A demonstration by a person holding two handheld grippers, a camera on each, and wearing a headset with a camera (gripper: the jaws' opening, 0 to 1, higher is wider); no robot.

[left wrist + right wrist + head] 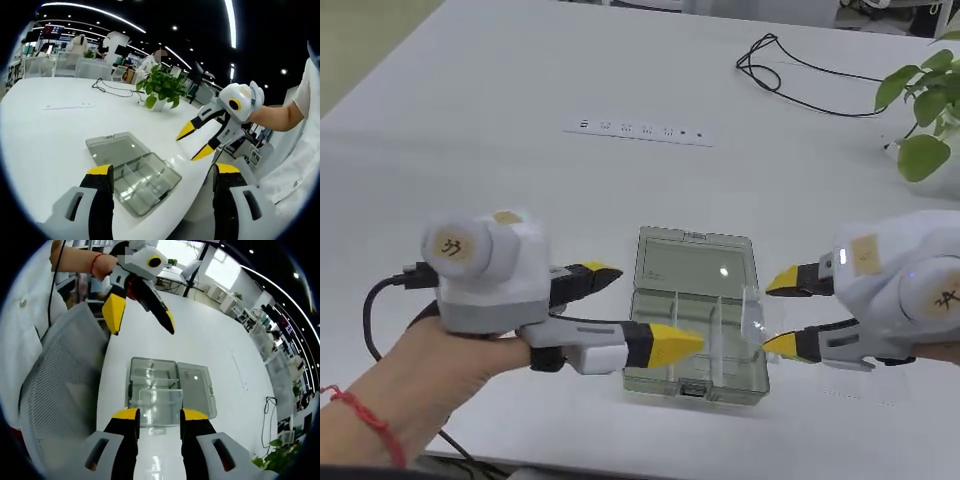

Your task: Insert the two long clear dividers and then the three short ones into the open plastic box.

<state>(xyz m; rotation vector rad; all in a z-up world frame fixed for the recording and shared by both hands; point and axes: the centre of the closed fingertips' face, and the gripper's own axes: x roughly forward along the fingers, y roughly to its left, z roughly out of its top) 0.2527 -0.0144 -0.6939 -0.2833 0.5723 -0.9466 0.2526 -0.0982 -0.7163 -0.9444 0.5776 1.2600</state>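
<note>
Our right fingers (125,416) pinch a clear divider (160,405) right over the box (150,360); our left fingers (667,345) are wide open, empty, beside it.

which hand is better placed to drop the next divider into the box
Right. The right gripper already has a clear divider between its fingers, right at the edge of the open box. The left gripper is open and empty beside the box.

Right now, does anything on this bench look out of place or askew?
Nothing spilled or broken. One clear flat plastic divider is held by the right gripper above the open clear plastic box, not yet slotted.
</note>
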